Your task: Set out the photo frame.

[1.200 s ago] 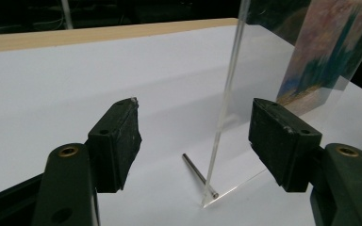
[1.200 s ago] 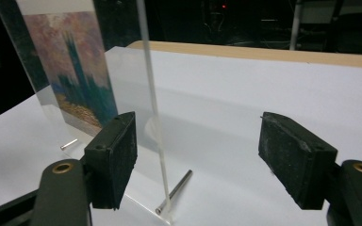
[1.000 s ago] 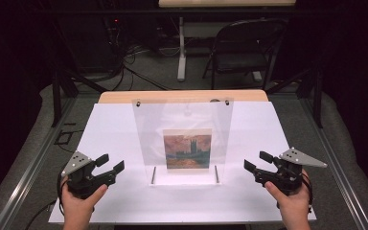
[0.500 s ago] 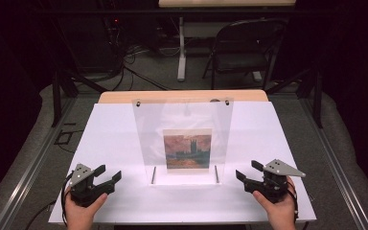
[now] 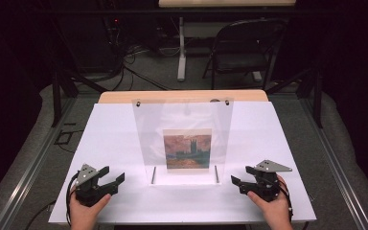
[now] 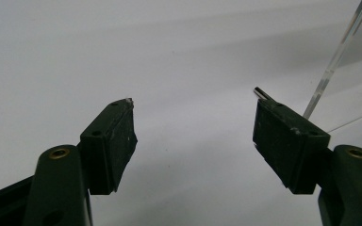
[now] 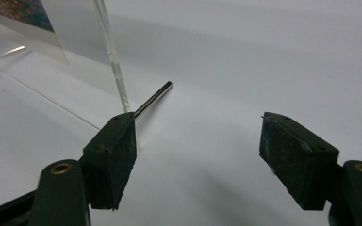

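I am looking down on a white, matte tabletop (image 5: 110, 143) that is lying over a pale wooden table (image 5: 124, 97); a strip of the wood is showing along the far edge. Around it the room is sitting in darkness: grey carpeted floor (image 5: 153, 72), black cables (image 5: 129, 67) trailing across it, a black folding chair (image 5: 247, 52) standing beyond the table, and metal rails (image 5: 24, 177) running down both sides.

A clear acrylic panel (image 5: 182, 139) is standing upright in the middle of the tabletop, flat, rectangular and glossy, with two small fasteners at its top corners. A square painted picture (image 5: 188, 148) in orange, green and blue tones is showing in its lower half. Two thin metal rods (image 5: 216, 173) are lying at the panel's foot, one at each lower corner; in the right gripper view one rod (image 7: 153, 100) is appearing smooth, round and shiny just beside the panel's edge.

I am holding the left gripper (image 5: 112, 178) at the near left of the tabletop, jaws spread wide and holding nothing; its black pads (image 6: 115, 136) are looking blocky and slightly scuffed. The right gripper (image 5: 243, 176) is sitting at the near right, jaws likewise parted and empty. Both are resting apart from the panel, one on each side.
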A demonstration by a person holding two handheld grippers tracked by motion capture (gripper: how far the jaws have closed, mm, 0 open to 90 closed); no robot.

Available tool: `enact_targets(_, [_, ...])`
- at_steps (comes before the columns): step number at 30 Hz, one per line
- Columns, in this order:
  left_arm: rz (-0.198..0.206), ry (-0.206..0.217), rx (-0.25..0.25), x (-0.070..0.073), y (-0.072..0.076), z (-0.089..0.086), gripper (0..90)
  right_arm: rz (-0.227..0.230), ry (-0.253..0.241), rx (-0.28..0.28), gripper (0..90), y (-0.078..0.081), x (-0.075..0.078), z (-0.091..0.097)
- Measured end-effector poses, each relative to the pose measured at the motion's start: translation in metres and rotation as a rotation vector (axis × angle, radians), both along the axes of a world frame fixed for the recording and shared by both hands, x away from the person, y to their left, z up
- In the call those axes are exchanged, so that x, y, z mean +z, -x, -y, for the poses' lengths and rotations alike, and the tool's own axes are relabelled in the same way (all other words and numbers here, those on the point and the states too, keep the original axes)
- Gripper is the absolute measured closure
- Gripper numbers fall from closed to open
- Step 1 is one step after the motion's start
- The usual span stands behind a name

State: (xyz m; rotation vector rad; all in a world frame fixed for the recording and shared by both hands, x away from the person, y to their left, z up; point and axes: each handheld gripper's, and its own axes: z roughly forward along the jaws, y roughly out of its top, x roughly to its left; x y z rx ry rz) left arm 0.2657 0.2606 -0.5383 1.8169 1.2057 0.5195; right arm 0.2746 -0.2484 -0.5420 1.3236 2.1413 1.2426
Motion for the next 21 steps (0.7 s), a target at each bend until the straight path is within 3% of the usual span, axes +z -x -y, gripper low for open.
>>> enact_targets(8, [-0.018, -0.012, -0.019, -0.0028, -0.0023, 0.0026, 30.5, -0.061, -0.002, 0.012, 28.4, -0.0020, -0.0048, 0.0000])
enact_targets(21, [-0.034, -0.022, -0.024, -0.0041, -0.0049, 0.0054, 30.5, -0.080, -0.019, 0.010, 28.4, -0.0030, -0.0067, 0.0035])
